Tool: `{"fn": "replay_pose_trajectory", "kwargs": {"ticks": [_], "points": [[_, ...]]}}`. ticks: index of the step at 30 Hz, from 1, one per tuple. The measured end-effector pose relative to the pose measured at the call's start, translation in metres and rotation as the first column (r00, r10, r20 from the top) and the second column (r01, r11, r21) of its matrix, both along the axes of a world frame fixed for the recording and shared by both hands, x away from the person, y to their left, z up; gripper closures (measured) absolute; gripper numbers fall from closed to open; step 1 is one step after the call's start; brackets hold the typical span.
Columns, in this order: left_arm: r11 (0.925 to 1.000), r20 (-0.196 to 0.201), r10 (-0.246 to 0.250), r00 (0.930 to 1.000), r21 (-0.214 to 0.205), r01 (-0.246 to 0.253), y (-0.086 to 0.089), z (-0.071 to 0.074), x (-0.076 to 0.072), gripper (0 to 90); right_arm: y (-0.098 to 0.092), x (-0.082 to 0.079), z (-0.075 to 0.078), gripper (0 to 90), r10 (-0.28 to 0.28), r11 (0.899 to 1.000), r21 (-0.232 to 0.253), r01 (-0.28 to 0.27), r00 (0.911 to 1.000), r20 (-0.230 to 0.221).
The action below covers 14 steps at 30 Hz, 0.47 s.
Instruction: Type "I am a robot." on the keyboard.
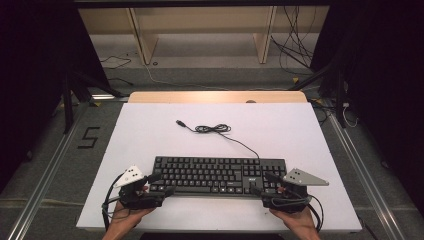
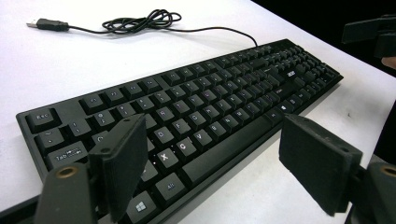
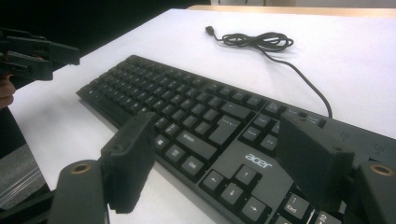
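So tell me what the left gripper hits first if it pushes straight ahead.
Probably the keyboard: the open left gripper points low across its left end, jaws apart above the bottom key rows.

You're working in a lab-style recording rig: a white tabletop [image 1: 150, 125] stands between aluminium rails [image 1: 42, 175], with dark curtains to either side of the tabletop, loose cables [image 1: 295, 45] on the grey floor beyond it, and a floor marking "5" [image 1: 89, 137] to its left.

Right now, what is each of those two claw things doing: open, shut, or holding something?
Left gripper: jaws open, holding nothing, over the keyboard's left end.
Right gripper: jaws open, holding nothing, over its right end.
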<state>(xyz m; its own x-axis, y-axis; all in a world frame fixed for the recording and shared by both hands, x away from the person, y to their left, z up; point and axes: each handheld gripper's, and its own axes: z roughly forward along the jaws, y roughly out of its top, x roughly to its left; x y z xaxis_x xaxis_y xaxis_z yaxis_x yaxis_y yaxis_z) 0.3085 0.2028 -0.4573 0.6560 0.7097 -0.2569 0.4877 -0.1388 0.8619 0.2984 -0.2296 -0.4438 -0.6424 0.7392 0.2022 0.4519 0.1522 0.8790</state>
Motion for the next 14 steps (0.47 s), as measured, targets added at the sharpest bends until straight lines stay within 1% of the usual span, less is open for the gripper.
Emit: {"fn": "replay_pose_trajectory", "kwargs": {"ticks": [3,14], "points": [[1.0,0.003,0.005,1.0,-0.007,-0.005,0.0013,0.0001,0.0003,23.3,0.0006,-0.0002,0.0002,29.5,0.002,1.0,-0.001,-0.002,1.0,0.001],[1.0,0.004,0.01,0.9999,-0.002,-0.01,0.0011,-0.0006,0.0012,23.3,0.0008,0.0,0.0006,29.2,-0.001,1.0,-0.004,0.001,1.0,0.007]]}}
